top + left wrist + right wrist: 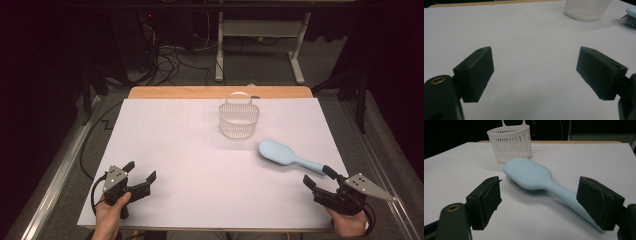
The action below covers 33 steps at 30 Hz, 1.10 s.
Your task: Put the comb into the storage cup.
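Observation:
A light blue hairbrush (283, 153) lies bristles down on the white table cover, right of centre; its handle points toward my right gripper (318, 176). That gripper is open, and the handle end (576, 203) lies between and just ahead of its jaws, nothing gripped. A white slatted basket (239, 118) with a loop handle stands upright behind the brush. My left gripper (140, 171) is open at the near left, over bare cover, with nothing between its fingers. From the left gripper view the basket (586, 8) and the brush's bristled head (629, 18) sit far off at the top right.
The white cover (180, 150) spans a wooden table whose far edge (220, 92) shows behind the basket. Beyond it stand a white desk frame (260, 35) and loose cables on a dark floor. A metal rail (60, 170) runs along the left side.

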Motion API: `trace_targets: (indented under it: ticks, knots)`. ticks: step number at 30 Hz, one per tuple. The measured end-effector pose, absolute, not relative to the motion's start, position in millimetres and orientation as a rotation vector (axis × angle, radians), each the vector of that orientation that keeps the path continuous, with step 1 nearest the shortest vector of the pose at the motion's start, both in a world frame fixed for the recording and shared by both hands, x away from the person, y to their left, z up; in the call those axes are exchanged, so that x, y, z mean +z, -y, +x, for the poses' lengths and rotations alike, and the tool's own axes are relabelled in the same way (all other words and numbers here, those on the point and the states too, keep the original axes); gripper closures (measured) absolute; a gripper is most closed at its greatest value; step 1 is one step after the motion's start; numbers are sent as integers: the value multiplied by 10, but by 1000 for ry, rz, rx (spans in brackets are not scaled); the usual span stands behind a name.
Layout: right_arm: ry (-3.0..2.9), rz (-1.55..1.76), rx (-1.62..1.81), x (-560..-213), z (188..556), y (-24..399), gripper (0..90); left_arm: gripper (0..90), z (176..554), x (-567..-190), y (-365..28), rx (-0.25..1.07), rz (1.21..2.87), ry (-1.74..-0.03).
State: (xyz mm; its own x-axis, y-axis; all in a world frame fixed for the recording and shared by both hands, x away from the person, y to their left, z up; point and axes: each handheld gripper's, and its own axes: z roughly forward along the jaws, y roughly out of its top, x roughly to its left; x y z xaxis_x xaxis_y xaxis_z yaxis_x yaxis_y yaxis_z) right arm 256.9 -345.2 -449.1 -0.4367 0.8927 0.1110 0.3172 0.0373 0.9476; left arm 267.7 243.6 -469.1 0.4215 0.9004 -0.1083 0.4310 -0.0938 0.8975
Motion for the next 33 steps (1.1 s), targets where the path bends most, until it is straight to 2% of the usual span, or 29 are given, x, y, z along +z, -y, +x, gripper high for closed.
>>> trace_targets:
  ticks: [33]
  knots:
    - [-1816, 1199, 1412, -4361, 3001, 3280, 246, 154, 2682, -4691, -2427, 619, 1709, -1168]
